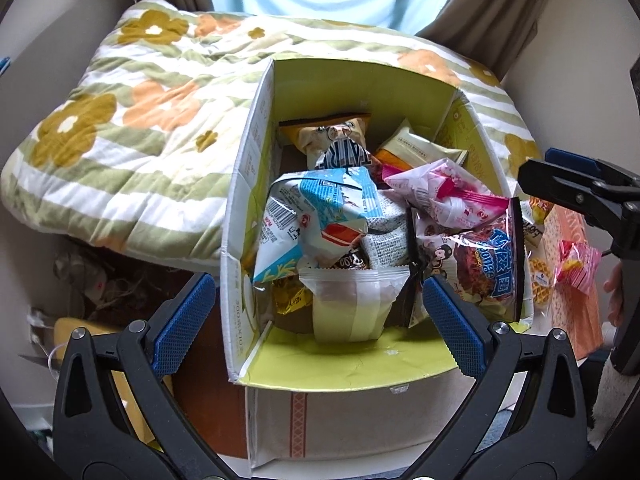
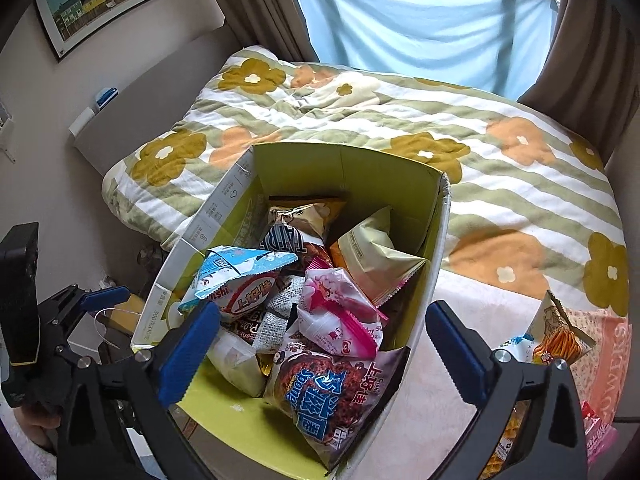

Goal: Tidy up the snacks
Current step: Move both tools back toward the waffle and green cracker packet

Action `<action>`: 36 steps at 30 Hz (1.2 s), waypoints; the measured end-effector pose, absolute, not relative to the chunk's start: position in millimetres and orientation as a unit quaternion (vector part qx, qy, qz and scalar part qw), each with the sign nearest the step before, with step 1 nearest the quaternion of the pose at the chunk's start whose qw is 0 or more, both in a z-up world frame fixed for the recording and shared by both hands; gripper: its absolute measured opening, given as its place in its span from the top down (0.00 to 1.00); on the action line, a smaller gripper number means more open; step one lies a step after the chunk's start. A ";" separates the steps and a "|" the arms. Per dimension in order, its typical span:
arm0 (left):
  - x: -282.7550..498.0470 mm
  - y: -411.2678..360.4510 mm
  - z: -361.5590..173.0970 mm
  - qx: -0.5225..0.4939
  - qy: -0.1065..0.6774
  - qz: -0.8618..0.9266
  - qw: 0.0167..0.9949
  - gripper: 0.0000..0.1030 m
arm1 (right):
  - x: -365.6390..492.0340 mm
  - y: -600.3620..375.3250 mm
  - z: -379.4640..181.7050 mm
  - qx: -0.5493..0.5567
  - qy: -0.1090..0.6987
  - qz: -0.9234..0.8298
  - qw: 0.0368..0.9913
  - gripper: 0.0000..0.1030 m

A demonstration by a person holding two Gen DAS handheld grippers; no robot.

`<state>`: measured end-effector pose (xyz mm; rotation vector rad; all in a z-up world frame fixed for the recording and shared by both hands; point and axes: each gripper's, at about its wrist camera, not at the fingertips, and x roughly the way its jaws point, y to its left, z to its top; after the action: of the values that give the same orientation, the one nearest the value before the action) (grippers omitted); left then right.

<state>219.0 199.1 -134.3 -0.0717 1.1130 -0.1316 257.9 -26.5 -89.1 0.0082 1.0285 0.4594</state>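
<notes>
An open cardboard box (image 1: 244, 184) (image 2: 440, 220) with a green inside is piled with snack packets. On top lie a blue-and-white packet (image 1: 316, 208) (image 2: 240, 276), a pink packet (image 1: 440, 192) (image 2: 340, 312) and a brown sponge-cake packet (image 1: 480, 264) (image 2: 324, 396). My left gripper (image 1: 320, 324) hangs open over the box's near end, above a pale clear packet (image 1: 348, 304) that its pads do not touch. My right gripper (image 2: 326, 348) is spread wide above the brown packet and holds nothing. Each gripper also shows at the edge of the other's view, the right gripper (image 1: 580, 192) and the left gripper (image 2: 80, 300).
The box stands against a flowered, striped quilt (image 1: 140, 120) (image 2: 520, 160). Loose snacks lie to the right of the box: an orange-stick packet (image 2: 560, 340), a waffle packet (image 1: 540, 284) and a small pink packet (image 1: 576, 264) on a pink cloth (image 2: 604, 344). Curtains and a window stand behind.
</notes>
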 end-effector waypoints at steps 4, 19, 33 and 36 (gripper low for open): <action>213.2 200.4 -123.4 -0.042 0.516 -0.071 0.852 0.00 | 244.6 -30.0 -77.0 0.000 0.476 0.213 0.853 0.00; 196.7 128.2 -93.4 -0.005 0.480 -0.179 0.859 0.00 | 168.6 -122.0 -55.2 0.033 0.462 0.092 0.881 0.00; 180.9 -30.0 -102.1 0.040 0.504 -0.263 0.822 0.00 | 103.3 -258.4 -92.6 0.067 0.510 -0.001 0.858 0.00; 179.6 -69.4 -119.9 0.057 0.522 -0.273 0.806 0.00 | 92.4 -279.9 -111.1 0.079 0.526 -0.006 0.847 0.00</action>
<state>179.6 -69.4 -119.9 0.1223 1.1178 -0.5839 92.4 -279.9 -111.1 0.1673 1.1082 -0.0131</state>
